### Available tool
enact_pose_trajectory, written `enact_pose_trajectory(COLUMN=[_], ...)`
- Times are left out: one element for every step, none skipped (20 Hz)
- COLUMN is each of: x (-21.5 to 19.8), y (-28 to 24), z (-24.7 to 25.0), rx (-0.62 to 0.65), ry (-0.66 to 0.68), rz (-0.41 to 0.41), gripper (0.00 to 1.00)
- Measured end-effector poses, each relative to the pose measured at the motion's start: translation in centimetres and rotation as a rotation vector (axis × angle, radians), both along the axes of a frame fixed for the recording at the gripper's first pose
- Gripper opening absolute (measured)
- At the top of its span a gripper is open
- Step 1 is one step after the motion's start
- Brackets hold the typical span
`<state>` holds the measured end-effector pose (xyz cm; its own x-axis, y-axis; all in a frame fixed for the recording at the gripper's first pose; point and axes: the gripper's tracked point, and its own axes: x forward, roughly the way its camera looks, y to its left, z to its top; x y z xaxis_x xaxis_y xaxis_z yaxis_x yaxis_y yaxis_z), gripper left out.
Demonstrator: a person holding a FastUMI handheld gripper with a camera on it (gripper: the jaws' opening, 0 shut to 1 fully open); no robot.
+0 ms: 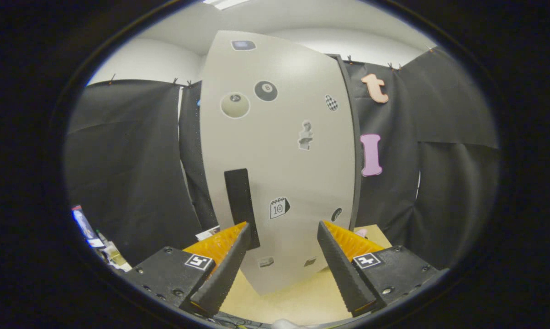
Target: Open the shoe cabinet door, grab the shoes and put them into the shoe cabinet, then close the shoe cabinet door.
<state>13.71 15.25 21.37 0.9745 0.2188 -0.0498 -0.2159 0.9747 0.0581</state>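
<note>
Your gripper [282, 228], with its two black ribbed fingers [227, 265] backed in orange, is spread wide and holds nothing. Between the fingertips and just beyond them you face the tall pale grey shoe cabinet door [275, 151], which stands upright on the light wooden tabletop [298, 299]. The door looks closed as far as you can tell from here. The door's flat black rectangular handle [241, 205] sits just above and beyond your left fingertip, its lower end hidden behind that finger. Small stickers dot the door, among them a black eight-ball sticker [266, 91] and a calendar-page sticker [279, 208] nearer your fingers. A dark edge of the cabinet [353, 151] shows along the door's right side. Beyond everything hangs the black cloth booth wall [129, 169].
</note>
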Motion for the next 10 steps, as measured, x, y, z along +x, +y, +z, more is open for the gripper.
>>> enact_pose_trajectory(x=[-0.2,-0.4,-0.8,-1.1,-1.4,-1.7,-2.0,-2.2,-2.6,-3.0], y=[0.4,0.7,0.8,0.9,1.0,0.9,0.9,0.8,0.8,0.6], z=[-0.4,-0.4,-0.5,-0.5,-0.7,-0.8,-1.0,-1.0,-1.0,-0.8], rx=[-0.009,-0.012,-0.013,-0.015,-0.017,-0.020,-0.024,-0.027,-0.027,-0.026], ry=[0.004,0.005,0.006,0.006,0.007,0.009,0.012,0.014,0.011,0.011], rz=[0.005,0.007,0.005,0.004,-0.001,-0.007,-0.009,-0.017,-0.024,-0.035], gripper=[0.97,0.97,0.97,0.97,0.97,0.97,0.97,0.97,0.97,0.97])
